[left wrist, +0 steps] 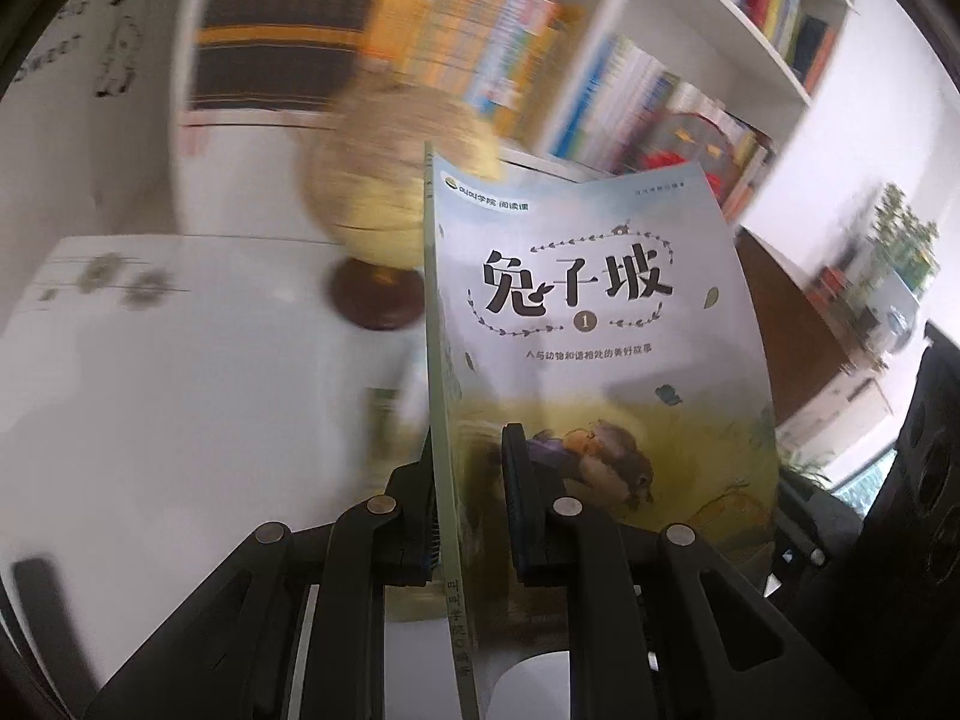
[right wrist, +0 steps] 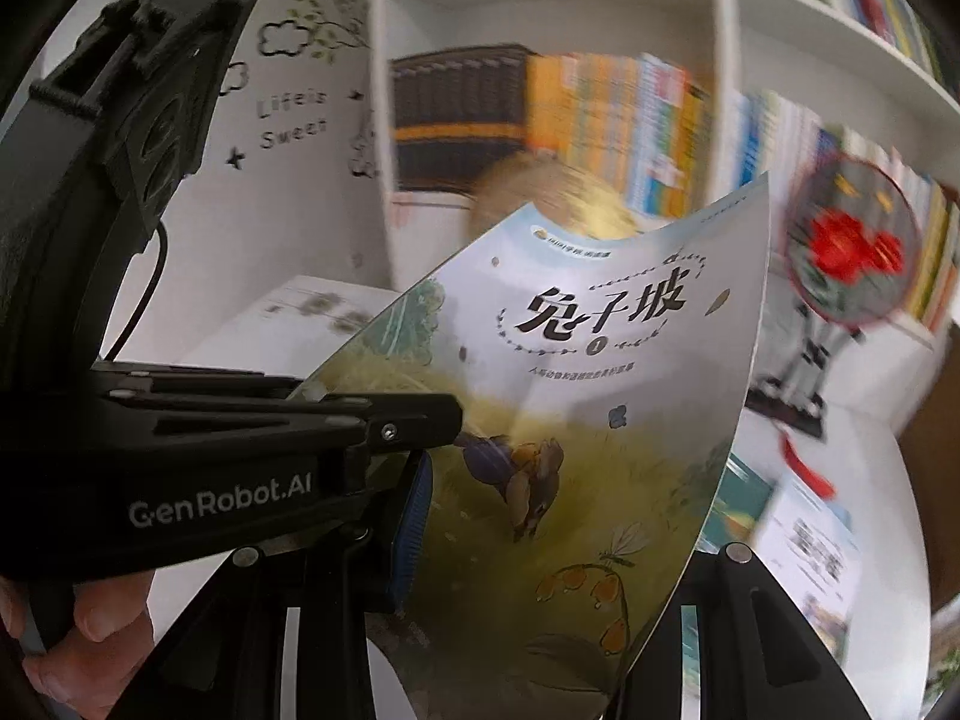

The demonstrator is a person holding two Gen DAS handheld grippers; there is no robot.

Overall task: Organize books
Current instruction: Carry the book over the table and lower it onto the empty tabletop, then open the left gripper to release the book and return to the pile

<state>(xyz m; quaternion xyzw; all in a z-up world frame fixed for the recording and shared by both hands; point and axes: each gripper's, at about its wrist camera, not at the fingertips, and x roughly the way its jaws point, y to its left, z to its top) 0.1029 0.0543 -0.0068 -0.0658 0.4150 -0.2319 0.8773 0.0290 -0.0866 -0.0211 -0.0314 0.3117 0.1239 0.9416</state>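
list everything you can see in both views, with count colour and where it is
held book: one, pale blue and green cover with a small animal, upright, gripped near its spine
globe: one, tan on a dark brown base, on the white table behind the book
white table: one, under the globe
bookshelf: one, white, behind the table, packed with multicoloured books
round fan: one, grey with a red flower, on a dark stand before the shelf
flat books: at least two, teal and white, lying on the table at right
wall decals: black lettering and leaves on the white wall
left gripper: black, shut on the book
right gripper: black, fingertips mostly hidden by the book
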